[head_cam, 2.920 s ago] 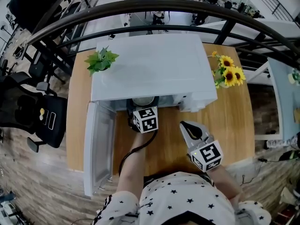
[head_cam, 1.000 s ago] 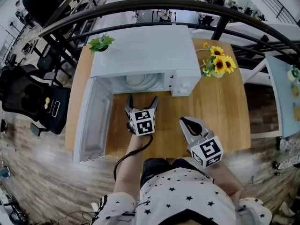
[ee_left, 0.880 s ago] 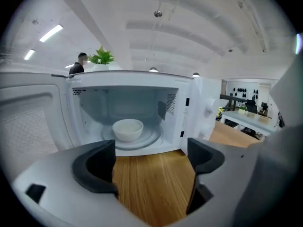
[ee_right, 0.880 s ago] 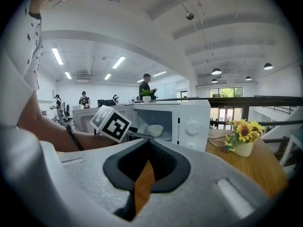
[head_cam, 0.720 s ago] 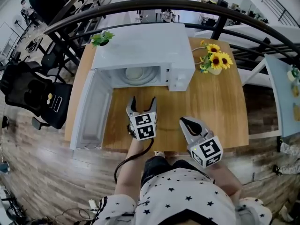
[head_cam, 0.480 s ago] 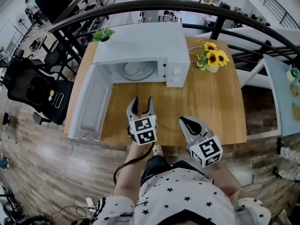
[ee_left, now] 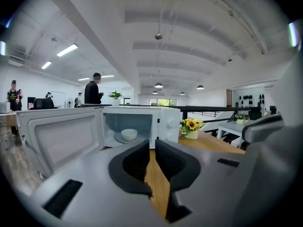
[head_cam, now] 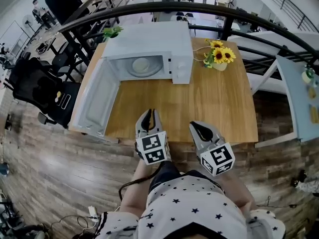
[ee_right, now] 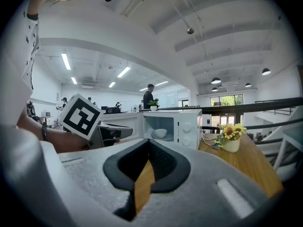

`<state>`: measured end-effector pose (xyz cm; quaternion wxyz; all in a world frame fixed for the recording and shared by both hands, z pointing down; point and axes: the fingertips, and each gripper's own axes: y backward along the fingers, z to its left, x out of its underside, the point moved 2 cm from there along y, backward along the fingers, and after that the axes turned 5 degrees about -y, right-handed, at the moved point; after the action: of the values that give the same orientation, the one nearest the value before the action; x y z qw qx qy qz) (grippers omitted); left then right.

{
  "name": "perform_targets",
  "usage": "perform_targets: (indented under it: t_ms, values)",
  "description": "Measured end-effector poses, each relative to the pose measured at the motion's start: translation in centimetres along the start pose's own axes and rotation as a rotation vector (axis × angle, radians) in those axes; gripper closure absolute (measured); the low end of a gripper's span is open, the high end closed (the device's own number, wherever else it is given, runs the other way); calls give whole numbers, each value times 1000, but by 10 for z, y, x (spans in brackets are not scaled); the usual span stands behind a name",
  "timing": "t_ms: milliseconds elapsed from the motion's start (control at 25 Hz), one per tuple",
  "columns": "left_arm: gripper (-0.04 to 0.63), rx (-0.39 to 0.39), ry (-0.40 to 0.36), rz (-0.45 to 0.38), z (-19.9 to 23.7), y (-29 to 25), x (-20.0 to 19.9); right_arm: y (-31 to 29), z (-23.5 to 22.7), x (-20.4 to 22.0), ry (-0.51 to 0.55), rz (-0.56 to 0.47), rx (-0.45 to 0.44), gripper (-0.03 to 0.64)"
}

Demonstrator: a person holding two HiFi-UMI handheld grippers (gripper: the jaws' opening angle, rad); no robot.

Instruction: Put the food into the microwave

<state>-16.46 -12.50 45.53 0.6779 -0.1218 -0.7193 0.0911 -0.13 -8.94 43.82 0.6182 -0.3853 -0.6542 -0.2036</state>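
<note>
The white microwave (head_cam: 149,41) stands at the table's far side with its door (head_cam: 94,103) swung wide to the left. A white bowl (head_cam: 142,64) rests on the plate inside it, also seen in the left gripper view (ee_left: 129,134) and the right gripper view (ee_right: 160,133). My left gripper (head_cam: 150,112) hovers over the table's near edge, well back from the oven. Its jaws (ee_left: 152,143) are closing, only a thin slit remains and nothing is between them. Beside it my right gripper (head_cam: 196,127) is shut and empty (ee_right: 149,143).
A vase of sunflowers (head_cam: 218,56) sits right of the microwave on the wooden table (head_cam: 209,103). A small green plant (head_cam: 112,32) stands on the microwave's back left corner. A black office chair (head_cam: 42,91) is left of the table, a dark railing (head_cam: 174,8) behind it.
Both grippers have drawn back from the microwave opening to the table's near edge. The left jaws went from wide open to nearly together. The bowl stays inside the oven.
</note>
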Motion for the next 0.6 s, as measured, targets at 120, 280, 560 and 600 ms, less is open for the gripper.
perform_targets:
  t_ms: [120,280,560,600]
  values:
    - [570,14,9,-11,-10,25,3,17,5,4,-2,-14,12,611]
    - [585,41,11,-23,-23,52,8,35,10,11,-11,-29,29,611]
    - [591,95,16,-42,-38,86,12,59,19,15,-8,-45,50,611]
    - [591,101,15,-45,-40,90,11,62,19,14,-8,-47,53,611]
